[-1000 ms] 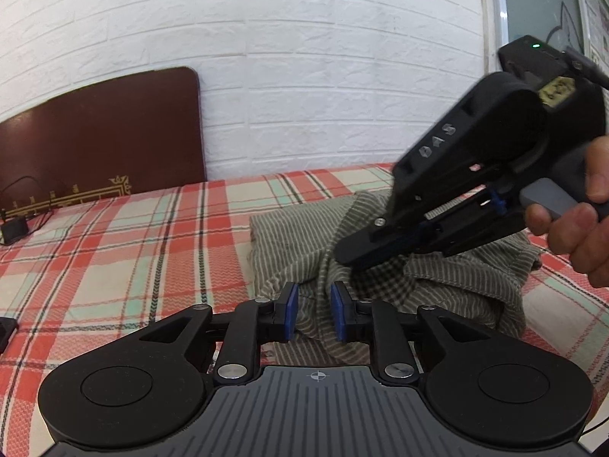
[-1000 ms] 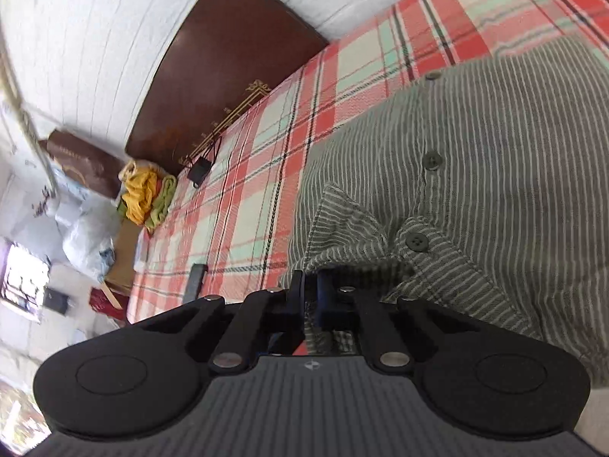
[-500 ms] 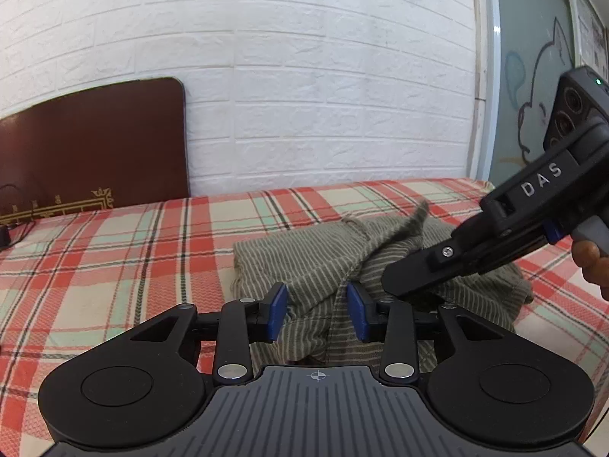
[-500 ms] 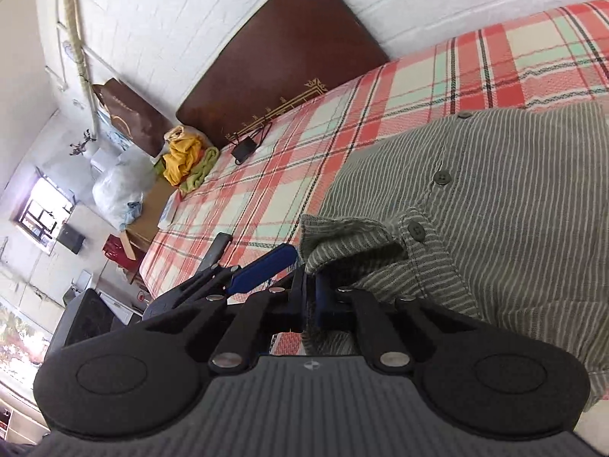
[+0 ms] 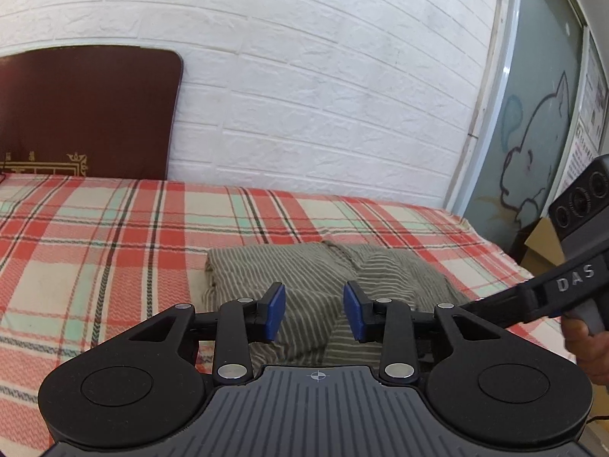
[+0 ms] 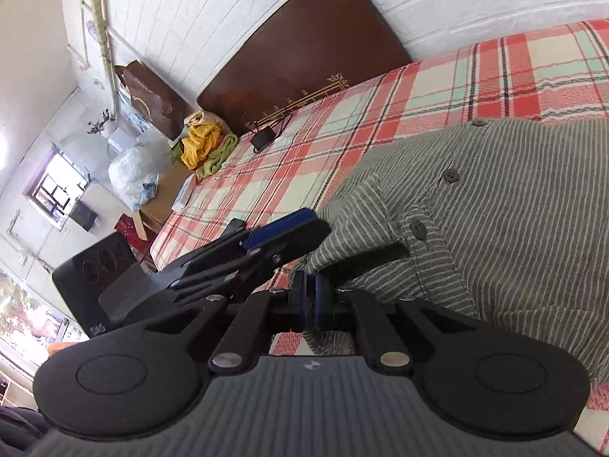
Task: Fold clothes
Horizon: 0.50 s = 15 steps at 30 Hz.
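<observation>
A grey-green striped button shirt [image 5: 304,266] lies bunched on the plaid bed sheet [image 5: 95,247]. My left gripper [image 5: 314,312] hovers just in front of it. Its jaws are opening, and its blue pads [image 5: 276,312] press on nothing. In the right wrist view the shirt [image 6: 514,209] fills the right side, button placket showing. My right gripper [image 6: 313,299] is shut on the shirt's near edge, with fabric bunched at the pads. The left gripper [image 6: 281,228] shows beside it on the left. In the left wrist view the right gripper's body [image 5: 571,282] enters from the right, held by a hand [image 5: 586,346].
A dark brown headboard [image 5: 83,110] leans on the white brick wall. A black charger [image 6: 262,138] lies on the sheet near it. Yellow and green clothes [image 6: 201,141] and a white plastic bag [image 6: 133,175] sit beyond the bed's end. A glass door [image 5: 533,144] stands at right.
The left gripper's jaws have spread and it has drawn back from the shirt, letting the fabric drop flatter. The right gripper stayed shut, rolled, and slid to the left view's right edge.
</observation>
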Motion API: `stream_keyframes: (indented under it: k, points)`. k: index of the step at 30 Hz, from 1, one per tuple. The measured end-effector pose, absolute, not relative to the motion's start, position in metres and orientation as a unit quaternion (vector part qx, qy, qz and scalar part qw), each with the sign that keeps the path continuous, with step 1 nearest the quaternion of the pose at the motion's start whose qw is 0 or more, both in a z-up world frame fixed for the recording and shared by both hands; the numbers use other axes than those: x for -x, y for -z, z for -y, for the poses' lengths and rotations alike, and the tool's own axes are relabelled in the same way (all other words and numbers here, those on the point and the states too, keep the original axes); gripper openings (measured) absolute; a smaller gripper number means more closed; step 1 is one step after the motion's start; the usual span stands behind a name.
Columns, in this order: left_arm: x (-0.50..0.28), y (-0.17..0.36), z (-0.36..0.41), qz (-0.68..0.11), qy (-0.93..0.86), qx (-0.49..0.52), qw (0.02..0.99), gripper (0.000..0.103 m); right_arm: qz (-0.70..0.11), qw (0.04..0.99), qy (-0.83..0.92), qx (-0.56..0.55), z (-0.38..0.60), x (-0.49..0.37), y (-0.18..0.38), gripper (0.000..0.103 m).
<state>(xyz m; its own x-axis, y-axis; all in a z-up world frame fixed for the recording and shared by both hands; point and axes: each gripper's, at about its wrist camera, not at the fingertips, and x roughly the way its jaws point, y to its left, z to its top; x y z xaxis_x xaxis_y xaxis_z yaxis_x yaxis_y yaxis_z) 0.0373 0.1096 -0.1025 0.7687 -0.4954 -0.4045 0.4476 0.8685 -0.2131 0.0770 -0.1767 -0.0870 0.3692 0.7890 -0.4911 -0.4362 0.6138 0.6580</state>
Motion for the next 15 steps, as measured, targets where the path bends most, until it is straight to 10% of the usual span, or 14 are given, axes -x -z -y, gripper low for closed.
stream_keyframes:
  k: [8,15]
  points:
    - [-0.02,0.094,-0.126,-0.22,0.206,0.045,0.952,0.051,-0.331,0.859,-0.373,-0.112,0.184,-0.048,0.063,0.009]
    - [0.025,0.086,-0.084,-0.212,0.285,-0.076,0.932,0.057,-0.268,0.903,-0.329,0.063,0.169,0.008,0.07,0.036]
